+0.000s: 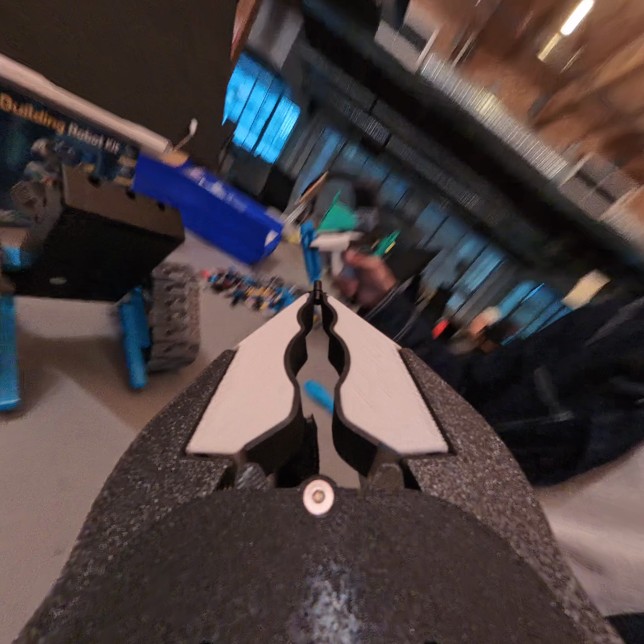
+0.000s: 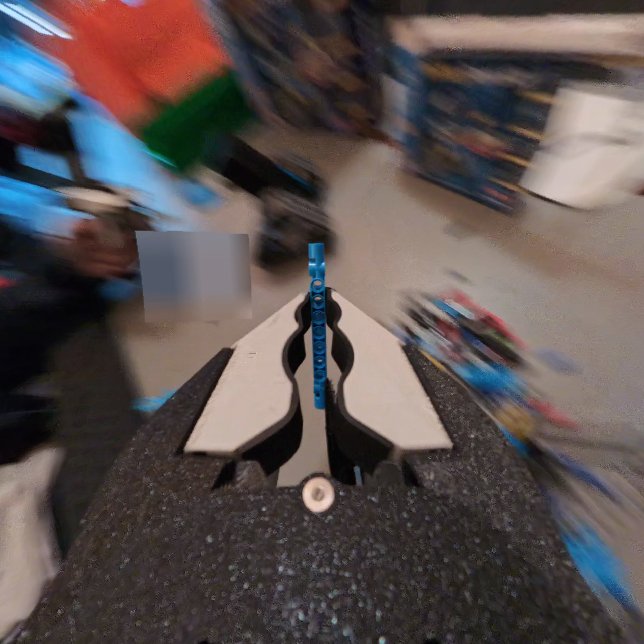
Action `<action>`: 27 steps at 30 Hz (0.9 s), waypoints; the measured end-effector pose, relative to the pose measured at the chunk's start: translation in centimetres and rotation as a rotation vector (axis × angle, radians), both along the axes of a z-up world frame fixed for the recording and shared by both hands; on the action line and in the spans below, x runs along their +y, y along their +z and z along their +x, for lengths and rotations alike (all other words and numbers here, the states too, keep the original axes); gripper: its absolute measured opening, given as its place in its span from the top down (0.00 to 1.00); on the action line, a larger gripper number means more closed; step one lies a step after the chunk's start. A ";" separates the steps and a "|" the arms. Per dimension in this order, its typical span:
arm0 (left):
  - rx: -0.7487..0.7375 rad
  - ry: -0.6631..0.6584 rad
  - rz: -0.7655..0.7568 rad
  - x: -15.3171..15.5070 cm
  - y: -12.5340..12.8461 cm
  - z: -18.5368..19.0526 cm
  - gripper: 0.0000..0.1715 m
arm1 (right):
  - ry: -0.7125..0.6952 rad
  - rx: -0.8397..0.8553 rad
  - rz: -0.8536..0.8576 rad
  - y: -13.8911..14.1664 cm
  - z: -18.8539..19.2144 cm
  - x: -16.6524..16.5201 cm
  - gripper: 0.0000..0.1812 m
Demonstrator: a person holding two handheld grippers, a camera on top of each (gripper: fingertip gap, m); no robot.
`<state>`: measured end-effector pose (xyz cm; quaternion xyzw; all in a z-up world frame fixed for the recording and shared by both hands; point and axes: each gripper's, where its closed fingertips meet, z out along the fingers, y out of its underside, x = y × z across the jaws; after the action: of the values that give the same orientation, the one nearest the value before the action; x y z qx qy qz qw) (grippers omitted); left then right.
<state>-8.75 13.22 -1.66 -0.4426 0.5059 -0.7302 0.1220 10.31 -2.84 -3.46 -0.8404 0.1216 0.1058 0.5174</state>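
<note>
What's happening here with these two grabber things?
A person holds a tool in each hand over a pale table strewn with building-kit parts. The right tool is shut on a long blue beam with holes, which sticks out past its tips. The left tool pinches a small black peg at its tips. Both views are blurred.

Left gripper (image 1: 317, 296), fingertips pinched on a small black pin (image 1: 316, 288); right gripper (image 2: 319, 296), fingers clamped on an upright blue beam (image 2: 317, 334).

Small black pin (image 1: 316, 288) nipped at left fingers' tips, blue holed beam (image 2: 317, 334) upright, clamped in right fingers
</note>
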 end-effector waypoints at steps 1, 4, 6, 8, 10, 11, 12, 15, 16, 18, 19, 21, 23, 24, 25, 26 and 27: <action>0.047 0.025 0.137 -0.6 -1.7 0.5 0.98 | -0.135 -0.086 -0.203 -1.9 3.0 -3.3 0.97; 0.170 0.139 0.449 -0.5 -6.0 1.7 0.98 | -0.347 -0.139 -0.647 -5.1 7.0 -14.2 0.97; 0.247 0.180 0.535 -0.2 -7.8 2.2 0.98 | -0.490 -0.177 -0.773 -5.9 9.5 -19.9 0.97; 0.283 0.178 0.534 -0.4 -8.3 2.3 0.98 | -0.617 -0.129 -0.809 -7.1 11.5 -23.5 0.97; 0.288 0.167 0.504 -0.5 -8.2 2.3 0.98 | -0.659 -0.049 -0.763 -8.5 12.4 -24.2 0.97; 0.288 0.173 0.494 -0.3 -8.1 2.3 0.98 | -0.656 -0.028 -0.743 -9.0 12.5 -23.9 0.97; 0.286 0.178 0.481 -0.1 -8.0 2.3 0.98 | -0.641 -0.013 -0.741 -9.5 12.4 -23.6 0.97; 0.295 0.173 0.420 0.2 -7.8 2.3 0.98 | -0.632 -0.051 -0.746 -10.0 12.8 -22.6 0.92; 0.297 0.169 0.405 0.2 -7.8 2.3 0.98 | -0.648 -0.078 -0.750 -9.8 13.1 -22.5 0.90; 0.281 0.158 0.389 0.0 -7.4 2.2 0.98 | -0.673 -0.113 -0.739 -9.1 13.2 -21.8 0.89; 0.266 0.150 0.388 -0.2 -7.1 2.1 0.98 | -0.677 -0.132 -0.727 -8.5 13.1 -21.3 0.88; 0.227 0.107 0.392 -1.2 -6.5 1.9 0.98 | -0.637 -0.186 -0.667 -6.7 12.3 -18.7 0.87; 0.181 0.038 0.390 -2.8 -5.8 1.4 0.98 | -0.454 -0.230 -0.495 -4.4 8.9 -12.1 0.88; 0.157 0.011 0.401 -3.5 -5.6 1.2 0.98 | -0.306 -0.256 -0.377 -3.0 6.0 -7.8 0.86; 0.125 -0.004 0.429 -4.0 -5.3 1.0 0.98 | -0.134 -0.273 -0.262 -1.9 2.2 -3.7 0.86; 0.081 -0.007 0.471 -4.5 -4.9 0.8 0.98 | 0.028 -0.243 -0.131 -0.8 -2.2 0.1 0.86; 0.027 0.004 0.524 -4.8 -4.5 0.6 0.98 | 0.158 -0.167 -0.009 0.0 -6.5 3.2 0.86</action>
<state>-8.13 8.39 -6.13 -0.4065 0.6785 -0.5682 0.2271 3.78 0.35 -3.48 -0.8557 0.0121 0.0752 0.5119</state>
